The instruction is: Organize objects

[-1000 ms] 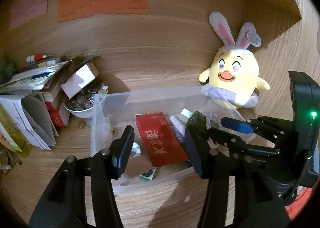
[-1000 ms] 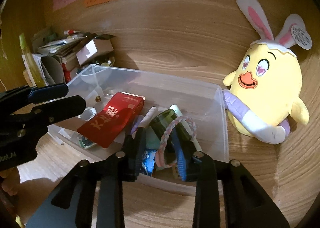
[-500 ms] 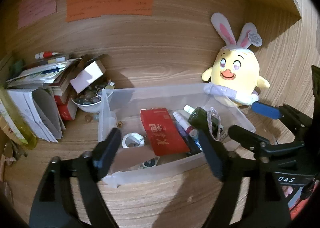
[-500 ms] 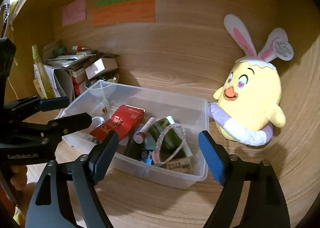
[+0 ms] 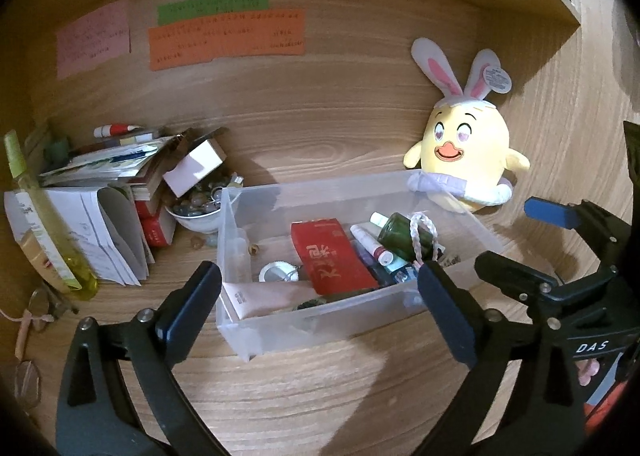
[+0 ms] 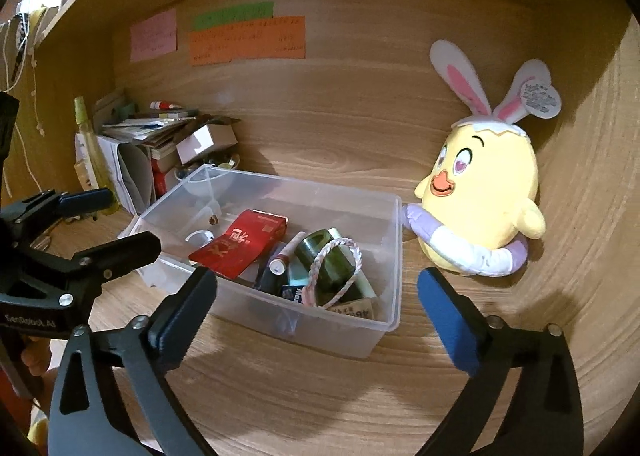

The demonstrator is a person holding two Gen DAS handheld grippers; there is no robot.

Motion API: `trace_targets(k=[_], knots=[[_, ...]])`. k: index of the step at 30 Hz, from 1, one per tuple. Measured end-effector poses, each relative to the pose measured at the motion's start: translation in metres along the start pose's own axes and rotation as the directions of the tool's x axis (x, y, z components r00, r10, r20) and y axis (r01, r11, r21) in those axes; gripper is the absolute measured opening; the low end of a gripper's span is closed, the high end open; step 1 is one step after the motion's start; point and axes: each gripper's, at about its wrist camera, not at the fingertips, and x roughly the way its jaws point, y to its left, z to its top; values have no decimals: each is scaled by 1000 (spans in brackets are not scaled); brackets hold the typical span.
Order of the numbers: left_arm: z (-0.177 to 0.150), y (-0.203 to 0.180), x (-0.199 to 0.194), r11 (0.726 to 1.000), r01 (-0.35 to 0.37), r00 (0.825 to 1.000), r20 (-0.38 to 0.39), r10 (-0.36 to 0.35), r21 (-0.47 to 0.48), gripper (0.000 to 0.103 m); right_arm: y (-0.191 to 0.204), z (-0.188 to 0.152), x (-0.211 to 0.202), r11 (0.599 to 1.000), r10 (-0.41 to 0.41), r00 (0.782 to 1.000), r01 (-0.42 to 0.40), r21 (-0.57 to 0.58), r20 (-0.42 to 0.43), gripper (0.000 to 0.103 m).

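A clear plastic bin [image 5: 320, 320] [image 6: 384, 216] sits on the wooden desk. It holds a red packet [image 5: 328, 256] [image 6: 244, 244], a dark green bottle [image 5: 400, 232] [image 6: 324, 260] with a braided pink-white bracelet [image 5: 422, 234] [image 6: 340, 272] lying on it, tubes and small items. My left gripper [image 5: 320, 304] is open and empty, in front of the bin's near wall. My right gripper [image 6: 316, 308] is open and empty, in front of the bin's right end. Each gripper shows in the other's view.
A yellow bunny-eared plush [image 5: 468, 152] [image 6: 480, 208] leans against the back wall right of the bin. Left of the bin stand a bowl of small items [image 5: 196, 208], a white box [image 5: 192, 168], stacked books and papers [image 5: 88, 212] and a yellow-green bottle [image 5: 44, 216]. Sticky notes [image 5: 224, 36] hang on the wall.
Both grippers have pulled back from the bin and opened wide. The right gripper let go of the bracelet, which now lies on the green bottle in the bin.
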Motion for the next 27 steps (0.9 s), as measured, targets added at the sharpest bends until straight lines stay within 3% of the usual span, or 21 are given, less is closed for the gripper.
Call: trace_targets(k=[27], knots=[[-26, 19, -8, 998, 10, 999, -38, -12, -67, 101, 4, -12, -14, 1000, -12, 1000, 12, 10, 9, 103]])
